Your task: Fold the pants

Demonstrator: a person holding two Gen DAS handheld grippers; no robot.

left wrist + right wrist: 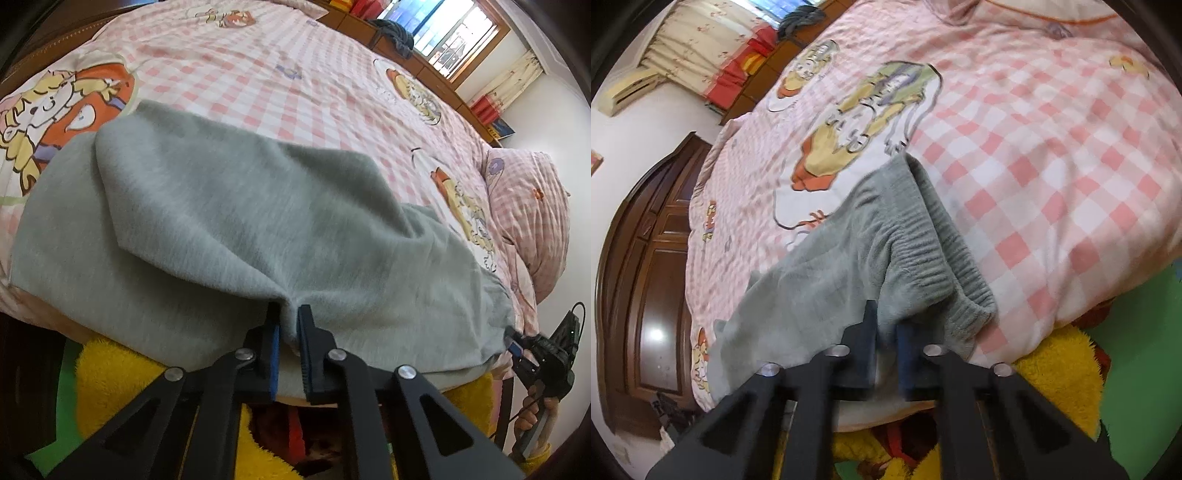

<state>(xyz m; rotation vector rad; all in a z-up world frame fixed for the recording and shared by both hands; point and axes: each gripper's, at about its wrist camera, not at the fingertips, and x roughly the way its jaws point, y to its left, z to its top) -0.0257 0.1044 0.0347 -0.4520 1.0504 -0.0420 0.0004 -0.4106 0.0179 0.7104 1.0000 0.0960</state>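
Grey fleece pants [229,229] lie along the near edge of a bed, one layer folded over another. My left gripper [290,314] is shut on a pinch of the grey cloth at the near edge. In the left wrist view my right gripper [517,341] shows at the far right, held by a hand [535,410], gripping the pants' end. In the right wrist view the right gripper [886,325] is shut on the pants [849,258] beside the ribbed waistband [945,251], which bunches up ahead of the fingers.
The bed carries a pink checked quilt [266,74] with cartoon prints and a matching pillow [528,206] at the right. A yellow plush blanket [1060,373] and green floor mat [1145,350] lie below the bed edge. A dark wooden door [646,258] stands at the left.
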